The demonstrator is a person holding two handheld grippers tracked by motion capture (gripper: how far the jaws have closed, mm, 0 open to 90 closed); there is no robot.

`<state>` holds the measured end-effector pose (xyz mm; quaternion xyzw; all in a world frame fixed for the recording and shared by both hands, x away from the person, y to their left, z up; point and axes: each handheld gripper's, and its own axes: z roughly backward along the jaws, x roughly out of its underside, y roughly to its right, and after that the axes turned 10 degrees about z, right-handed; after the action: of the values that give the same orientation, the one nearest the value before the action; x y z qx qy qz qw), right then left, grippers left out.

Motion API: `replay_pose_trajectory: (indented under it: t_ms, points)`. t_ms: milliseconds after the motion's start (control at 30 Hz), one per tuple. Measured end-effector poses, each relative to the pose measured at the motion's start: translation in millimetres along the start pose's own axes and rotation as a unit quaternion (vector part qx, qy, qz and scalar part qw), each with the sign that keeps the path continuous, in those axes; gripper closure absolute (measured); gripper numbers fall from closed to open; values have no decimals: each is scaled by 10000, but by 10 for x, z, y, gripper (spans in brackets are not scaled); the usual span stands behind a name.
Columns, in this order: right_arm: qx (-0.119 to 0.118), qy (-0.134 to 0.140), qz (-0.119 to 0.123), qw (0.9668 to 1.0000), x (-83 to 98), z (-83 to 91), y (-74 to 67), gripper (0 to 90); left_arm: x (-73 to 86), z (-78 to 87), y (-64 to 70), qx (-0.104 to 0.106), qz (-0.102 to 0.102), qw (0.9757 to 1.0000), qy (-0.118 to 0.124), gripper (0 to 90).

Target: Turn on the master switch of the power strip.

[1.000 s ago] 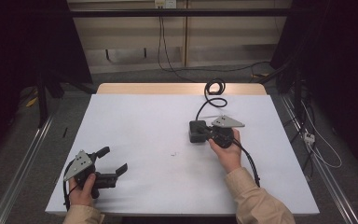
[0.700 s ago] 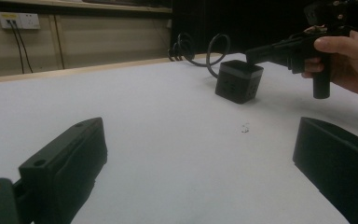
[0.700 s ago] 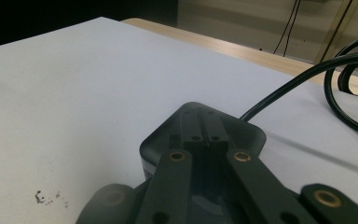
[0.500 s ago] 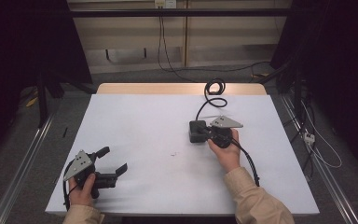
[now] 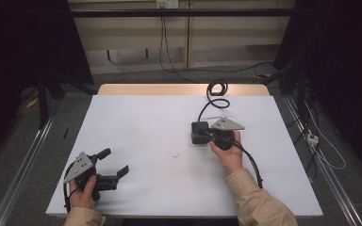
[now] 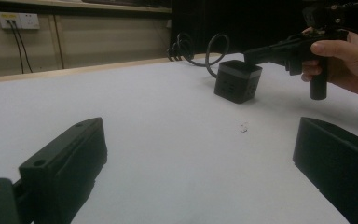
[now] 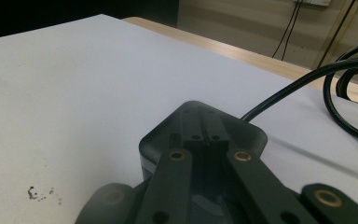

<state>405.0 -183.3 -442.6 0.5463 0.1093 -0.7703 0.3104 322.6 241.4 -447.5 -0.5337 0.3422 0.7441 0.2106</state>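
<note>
So the black power cube sits on the white tabletop, its coiled cable trailing off behind it. The right gripper hangs right over the cube's top, fingers pressed together, apparently not pinching anything. The left gripper is well off from the cube, fingers spread wide. Looks like early days, cube not lifted or grabbed yet.
</note>
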Motion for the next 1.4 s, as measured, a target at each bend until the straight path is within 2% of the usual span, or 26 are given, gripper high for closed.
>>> replay_pose_trajectory:
  t_ms: [67, 533, 667, 767, 1400]
  points:
    - [-22, 5, -64, 10000, 7, 0, 9, 900, 1, 0, -1, -1, -8, 10000, -8, 23]
    - [8, 19, -27, 10000, 14, 0, -3, 900, 3, -4, 4, 4, 12, 10000, -2, 23]
    - [-14, 30, -94, 10000, 19, -1, 6, 900, 2, -5, 6, 12, 2, 10000, -3, 23]
    - [9, 9, 11, 10000, 12, -1, -6, 900, 2, -4, 8, 14, 11, 10000, 6, 23]
    - [84, -40, 91, 9999, 5, -4, -29, 900, 9, -11, 18, 14, 12, 10000, -11, 23]
